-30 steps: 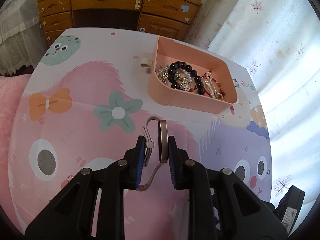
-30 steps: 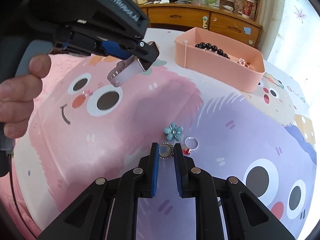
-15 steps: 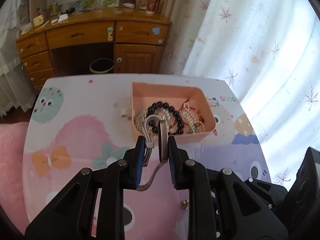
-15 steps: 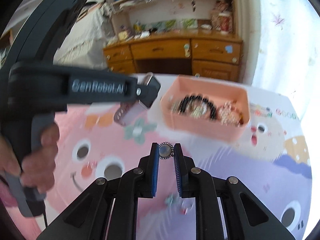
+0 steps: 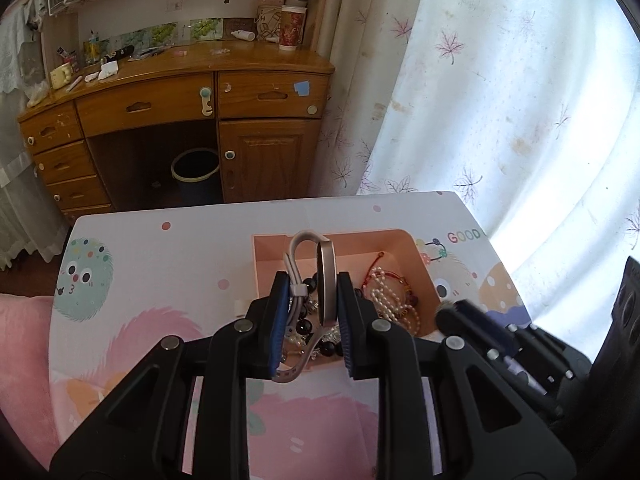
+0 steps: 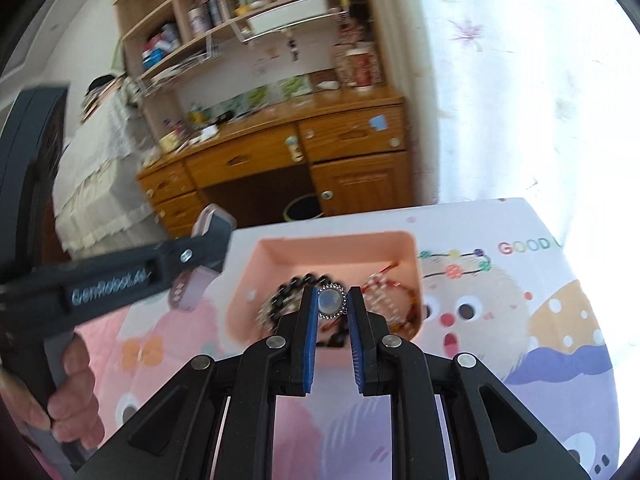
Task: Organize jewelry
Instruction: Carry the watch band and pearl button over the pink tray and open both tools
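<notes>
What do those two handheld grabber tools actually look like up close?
Both are matte black plastic. The left gripper and the right gripper each have two flat fingers lined with ribbed blue pads, joined to angular black arms by round silver pins. Seen from the right wrist camera, the left tool's long side carries pale "GenRobot.AI" lettering, and a bare hand grips its handle. No cables show.

Wooden desk [image 5: 176,108] against wall, sunlit leaf-print curtain [image 5: 500,92] beside it

Right gripper [image 6: 331,305] clasping round brooch [image 6: 331,305], above pink tray [image 6: 320,250]
</notes>
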Tool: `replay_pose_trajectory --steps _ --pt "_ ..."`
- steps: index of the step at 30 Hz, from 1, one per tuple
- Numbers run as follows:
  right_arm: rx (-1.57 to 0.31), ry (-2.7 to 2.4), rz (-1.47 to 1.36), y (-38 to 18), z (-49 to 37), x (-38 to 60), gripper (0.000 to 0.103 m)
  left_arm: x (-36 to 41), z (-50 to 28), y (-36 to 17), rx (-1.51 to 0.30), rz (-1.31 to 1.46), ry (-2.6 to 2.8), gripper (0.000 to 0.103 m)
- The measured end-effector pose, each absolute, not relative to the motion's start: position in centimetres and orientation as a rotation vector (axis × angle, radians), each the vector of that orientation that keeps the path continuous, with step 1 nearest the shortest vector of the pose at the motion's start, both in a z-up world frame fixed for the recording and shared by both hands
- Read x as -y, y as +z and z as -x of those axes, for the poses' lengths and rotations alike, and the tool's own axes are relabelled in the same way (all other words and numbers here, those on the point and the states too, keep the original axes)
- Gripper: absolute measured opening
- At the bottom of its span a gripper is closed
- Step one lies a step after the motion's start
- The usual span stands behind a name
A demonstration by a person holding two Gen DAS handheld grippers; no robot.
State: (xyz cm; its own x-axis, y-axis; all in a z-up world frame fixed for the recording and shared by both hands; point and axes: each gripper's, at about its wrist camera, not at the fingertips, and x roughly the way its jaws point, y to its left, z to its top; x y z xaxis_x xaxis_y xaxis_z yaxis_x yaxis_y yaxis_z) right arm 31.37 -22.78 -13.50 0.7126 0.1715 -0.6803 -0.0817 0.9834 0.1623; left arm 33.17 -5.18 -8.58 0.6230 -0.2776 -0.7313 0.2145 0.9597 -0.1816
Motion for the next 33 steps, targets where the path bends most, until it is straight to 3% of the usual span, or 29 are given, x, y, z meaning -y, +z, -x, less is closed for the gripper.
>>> replay_pose_trajectory --steps 4,6,7,8,9,21,33 --pt "-0.77 0.095 -0.161 -13.7 -32.7 24.6 0.015 5.0 -33.8 -9.4 -0.872 0.082 -0.272 0.023" --pt "-0.772 0.091 -0.193 -14.0 -32.7 25.2 0.021 5.0 -33.9 -9.8 -0.88 0.074 -0.263 0.035" --pt "-0.78 0.092 -0.209 -14.1 -32.8 25.5 0.031 5.0 -34.0 -10.0 -0.885 0.064 -0.245 0.047" --pt "-0.786 0.085 -0.217 -14.3 -32.9 25.7 0.059 5.0 -34.0 -10.2 -0.889 0.057 -0.233 0.051" --pt "-0.781 0.07 -0.219 -14.4 -32.9 25.9 0.079 4.8 -33.9 -10.4 -0.892 0.054 -0.227 0.053" --pt "-0.799 -0.008 -0.208 -13.5 -30.6 25.9 0.082 0.9 -31.9 -10.2 -0.914 0.069 -0.17 0.065" --pt "-0.992 -0.075 -0.334 -14.8 -25.2 25.2 0.085 -7.3 -25.8 -11.5 -1.013 0.055 -0.101 0.067"
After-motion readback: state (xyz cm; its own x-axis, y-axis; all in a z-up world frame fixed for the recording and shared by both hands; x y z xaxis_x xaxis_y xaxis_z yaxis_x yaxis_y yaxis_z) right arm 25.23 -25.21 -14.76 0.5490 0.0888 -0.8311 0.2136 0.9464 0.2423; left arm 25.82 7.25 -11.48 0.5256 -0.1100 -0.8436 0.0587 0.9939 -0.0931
